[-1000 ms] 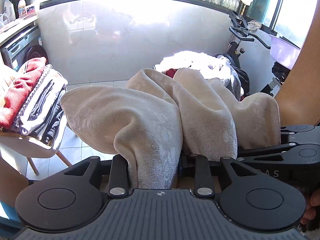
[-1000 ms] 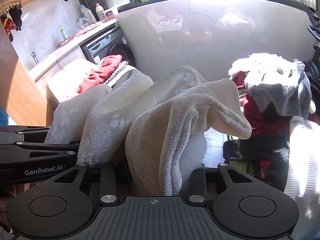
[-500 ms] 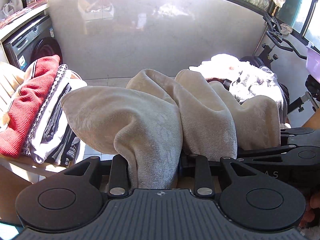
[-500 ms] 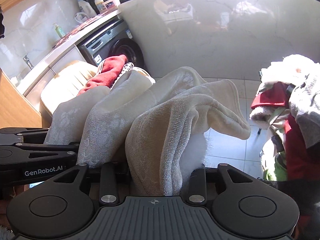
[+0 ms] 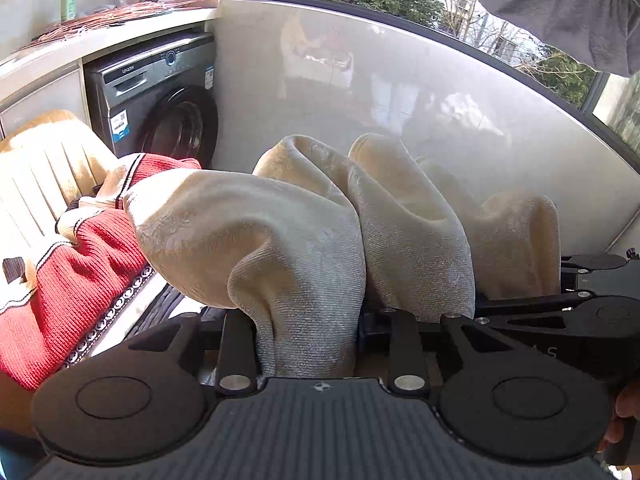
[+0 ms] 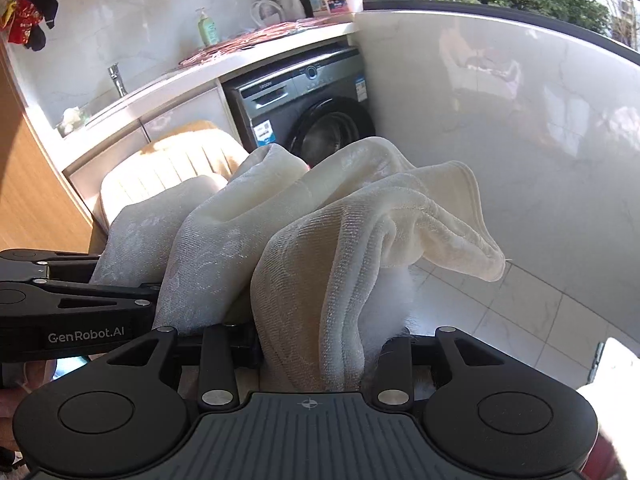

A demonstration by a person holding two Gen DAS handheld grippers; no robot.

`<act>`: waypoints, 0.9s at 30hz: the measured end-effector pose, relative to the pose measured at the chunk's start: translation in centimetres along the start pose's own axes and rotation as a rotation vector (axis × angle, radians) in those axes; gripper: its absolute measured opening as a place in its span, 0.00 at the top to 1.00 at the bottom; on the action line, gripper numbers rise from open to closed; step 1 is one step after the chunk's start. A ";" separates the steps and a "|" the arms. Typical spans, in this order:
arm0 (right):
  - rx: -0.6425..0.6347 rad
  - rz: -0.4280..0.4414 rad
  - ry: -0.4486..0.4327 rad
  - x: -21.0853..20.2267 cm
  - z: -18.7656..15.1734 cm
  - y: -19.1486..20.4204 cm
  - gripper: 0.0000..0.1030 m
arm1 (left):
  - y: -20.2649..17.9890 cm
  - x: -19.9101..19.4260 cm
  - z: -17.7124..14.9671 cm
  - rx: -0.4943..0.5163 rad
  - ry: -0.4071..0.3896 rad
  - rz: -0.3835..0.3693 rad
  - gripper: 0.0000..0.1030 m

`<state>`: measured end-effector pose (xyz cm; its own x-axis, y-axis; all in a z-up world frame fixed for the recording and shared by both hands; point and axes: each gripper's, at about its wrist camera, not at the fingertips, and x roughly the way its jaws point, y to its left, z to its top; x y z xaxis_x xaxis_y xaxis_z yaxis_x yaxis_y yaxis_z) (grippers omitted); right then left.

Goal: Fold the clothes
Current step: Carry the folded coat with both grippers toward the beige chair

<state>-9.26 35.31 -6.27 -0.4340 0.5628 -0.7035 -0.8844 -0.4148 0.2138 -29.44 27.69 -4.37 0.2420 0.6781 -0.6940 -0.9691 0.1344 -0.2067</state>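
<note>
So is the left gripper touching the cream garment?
Touching. The left wrist view shows the left gripper with its jaws clamped on the bunched cream garment.

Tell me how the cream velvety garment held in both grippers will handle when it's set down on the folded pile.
The cream garment is probably floppy: it bulges and droops over both grippers. Its plush, shiny pile suggests it may slide on the red sweater. It looks bulky, so the folds may spring open.
</note>
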 end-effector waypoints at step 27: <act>-0.526 0.424 0.261 41.7 22.2 23.1 0.60 | 36.2 14.2 7.1 -0.715 0.108 0.496 0.66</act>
<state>-51.59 65.06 -15.62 -0.6079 0.1152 -0.7856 -0.4212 -0.8855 0.1960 -61.38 47.28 -16.78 -0.1613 0.4611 -0.8726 -0.7111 -0.6674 -0.2213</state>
